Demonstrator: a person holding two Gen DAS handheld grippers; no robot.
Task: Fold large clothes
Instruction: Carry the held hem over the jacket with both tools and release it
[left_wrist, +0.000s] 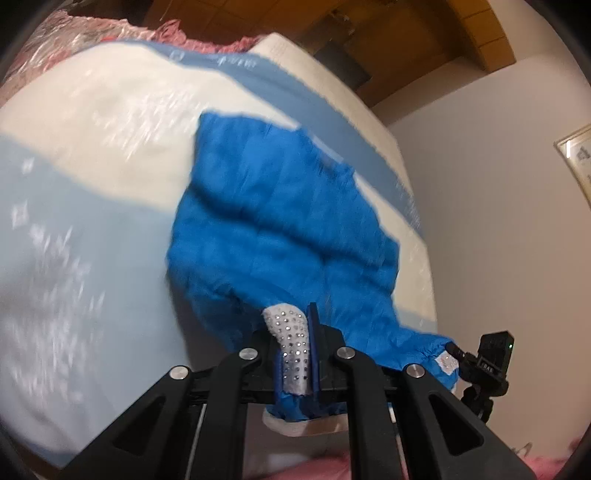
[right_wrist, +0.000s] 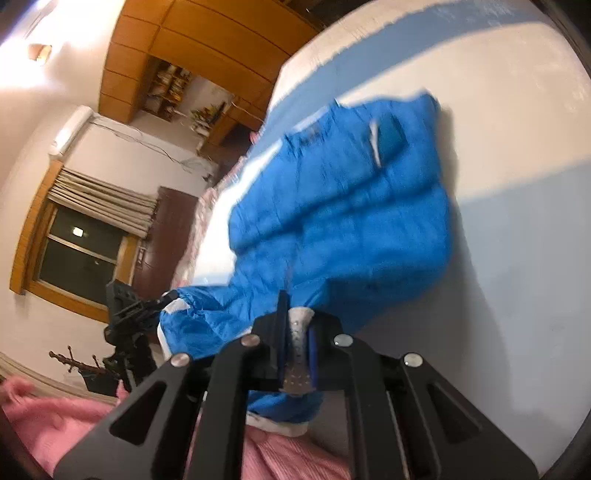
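Observation:
A bright blue padded jacket (left_wrist: 280, 229) hangs lifted over the bed, its far part still lying on the cover. My left gripper (left_wrist: 295, 332) is shut on the jacket's near hem, with blue cloth bunched between the studded white pad and the blue pad. In the right wrist view the same jacket (right_wrist: 351, 221) stretches away from my right gripper (right_wrist: 297, 328), which is shut on another part of the hem. The other gripper (right_wrist: 129, 306) shows at the left, holding the far corner of the hem; in the left wrist view it shows as the right gripper (left_wrist: 484, 358).
The bed cover (left_wrist: 92, 229) has white, pale blue and darker blue bands. A pink garment (right_wrist: 48, 417) lies close under the grippers. A wooden wardrobe (right_wrist: 207, 40), a window (right_wrist: 77, 254) with a blind and a white wall (left_wrist: 480, 221) border the bed.

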